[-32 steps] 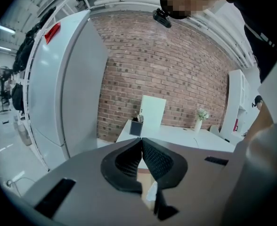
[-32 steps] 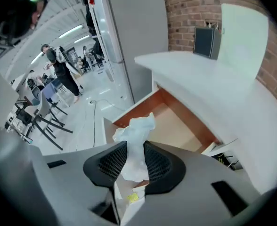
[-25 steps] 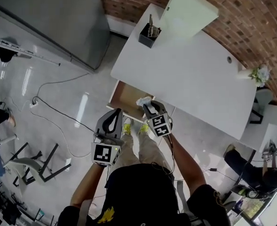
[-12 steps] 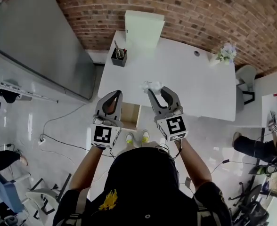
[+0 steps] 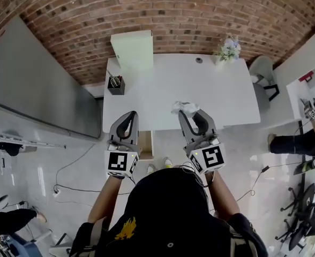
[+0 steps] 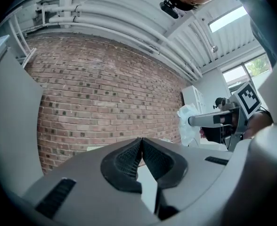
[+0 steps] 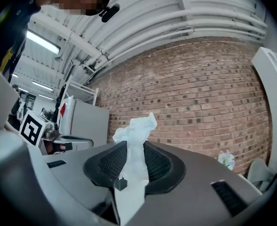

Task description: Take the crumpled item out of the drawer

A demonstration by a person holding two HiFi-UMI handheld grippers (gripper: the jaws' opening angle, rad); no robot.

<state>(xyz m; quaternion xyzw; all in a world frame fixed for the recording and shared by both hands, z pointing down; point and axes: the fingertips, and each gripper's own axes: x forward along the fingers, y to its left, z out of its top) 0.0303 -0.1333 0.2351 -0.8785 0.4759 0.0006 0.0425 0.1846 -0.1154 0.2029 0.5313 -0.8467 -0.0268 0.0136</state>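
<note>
My right gripper (image 5: 187, 113) is shut on the crumpled white item (image 5: 182, 107) and holds it over the front edge of the white desk (image 5: 163, 84). In the right gripper view the crumpled item (image 7: 134, 134) sticks up between the dark pads (image 7: 158, 164). My left gripper (image 5: 129, 115) is shut with nothing in it, hanging at the desk's front left; its pads (image 6: 126, 160) meet. From the left gripper view the crumpled item (image 6: 186, 124) shows at the right. A strip of the open wooden drawer (image 5: 145, 143) shows below the desk edge between the grippers.
A black pen holder (image 5: 115, 83) and a pale box (image 5: 132, 48) stand at the desk's back left, flowers (image 5: 229, 48) at its back right. A chair (image 5: 262, 71) is at the right end, a grey panel (image 5: 34, 90) at the left. A person (image 5: 302, 141) sits far right.
The right gripper has lifted the crumpled item out of the drawer and up over the desk. The head view has swung upright to face the desk. The left gripper stays shut alongside.
</note>
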